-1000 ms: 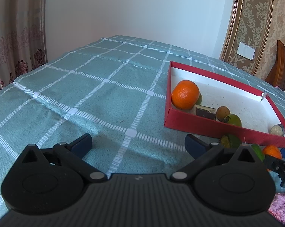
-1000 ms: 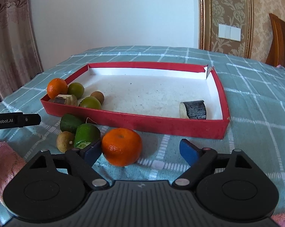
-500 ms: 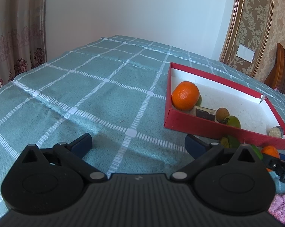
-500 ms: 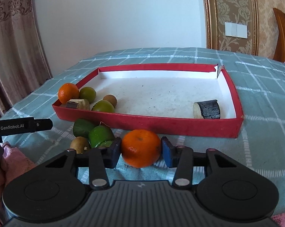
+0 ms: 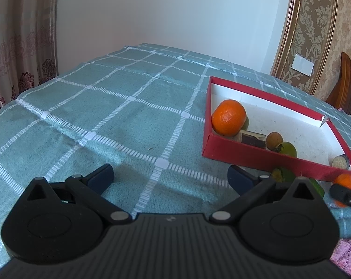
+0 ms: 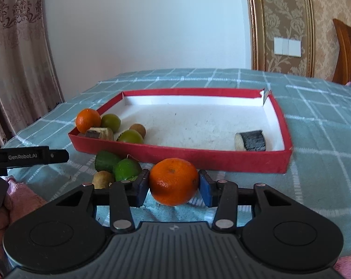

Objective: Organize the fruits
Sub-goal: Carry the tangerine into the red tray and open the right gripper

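My right gripper [image 6: 174,186] is shut on an orange [image 6: 174,181] and holds it just above the cloth in front of the red tray [image 6: 198,157]. That orange also shows in the left wrist view [image 5: 344,181], blurred. In the tray's left corner lie another orange [image 6: 88,120], green fruits [image 6: 110,122], a brown round fruit [image 6: 138,129] and a cut piece [image 6: 99,133]. A dark-skinned cut piece [image 6: 251,140] lies at the tray's right. My left gripper [image 5: 170,176] is open and empty over the cloth, left of the tray [image 5: 256,155].
Loose fruits lie in front of the tray: a dark green one [image 6: 106,160], a bright green one [image 6: 126,168] and a brown one [image 6: 103,179]. The left gripper's body [image 6: 28,157] reaches in from the left. The teal checked tablecloth [image 5: 105,121] covers the table. A wooden chair [image 6: 347,53] stands behind.
My right gripper closed on the orange and has lifted it slightly off the cloth. The left gripper stayed open and shifted only a little.
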`<state>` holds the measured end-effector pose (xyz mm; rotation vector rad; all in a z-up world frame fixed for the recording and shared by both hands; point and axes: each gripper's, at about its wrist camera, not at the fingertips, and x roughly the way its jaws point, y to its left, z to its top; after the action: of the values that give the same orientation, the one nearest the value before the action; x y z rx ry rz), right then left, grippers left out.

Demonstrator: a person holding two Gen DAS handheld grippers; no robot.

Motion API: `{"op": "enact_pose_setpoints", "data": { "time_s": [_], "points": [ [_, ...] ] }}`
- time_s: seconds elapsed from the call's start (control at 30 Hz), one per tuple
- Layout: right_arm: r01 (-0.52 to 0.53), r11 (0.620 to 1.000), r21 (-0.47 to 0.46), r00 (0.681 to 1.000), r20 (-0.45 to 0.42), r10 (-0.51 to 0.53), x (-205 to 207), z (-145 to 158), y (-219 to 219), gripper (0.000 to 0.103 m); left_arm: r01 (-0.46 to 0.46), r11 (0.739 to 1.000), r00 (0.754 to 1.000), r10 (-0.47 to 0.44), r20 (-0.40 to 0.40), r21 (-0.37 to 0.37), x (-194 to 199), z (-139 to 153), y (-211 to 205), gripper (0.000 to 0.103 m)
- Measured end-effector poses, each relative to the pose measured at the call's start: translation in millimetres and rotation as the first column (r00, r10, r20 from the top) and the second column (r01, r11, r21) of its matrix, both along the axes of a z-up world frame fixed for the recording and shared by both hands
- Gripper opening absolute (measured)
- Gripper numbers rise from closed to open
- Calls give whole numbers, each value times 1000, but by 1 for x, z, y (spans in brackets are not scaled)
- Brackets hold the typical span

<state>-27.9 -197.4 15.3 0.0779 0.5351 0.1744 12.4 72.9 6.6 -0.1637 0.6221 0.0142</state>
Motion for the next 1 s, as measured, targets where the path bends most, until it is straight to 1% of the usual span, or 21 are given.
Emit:
{"op": "enact_pose_setpoints", "data": {
  "time_s": [0.3,0.63,0.77,0.9,1.0],
  "points": [
    [27,1000,2,997,70,-28,-2,23,-14,44,-8,1000,1000,8,-6,18,-1,1,-3,103],
    [48,999,-22,994,103,-46,28,40,-23,44,-9,999,1000,9,-14,35,1,1,-5,103],
    [58,998,-39,994,94,-54,47,40,-24,44,-8,999,1000,9,-16,39,1,1,-6,103],
    [75,996,-45,996,52,-73,69,32,-27,44,-8,999,1000,9,-16,40,1,1,-6,103],
    [82,995,-50,996,40,-81,75,27,-28,44,-8,999,1000,9,-17,42,1,1,-6,103]
  ]
}}
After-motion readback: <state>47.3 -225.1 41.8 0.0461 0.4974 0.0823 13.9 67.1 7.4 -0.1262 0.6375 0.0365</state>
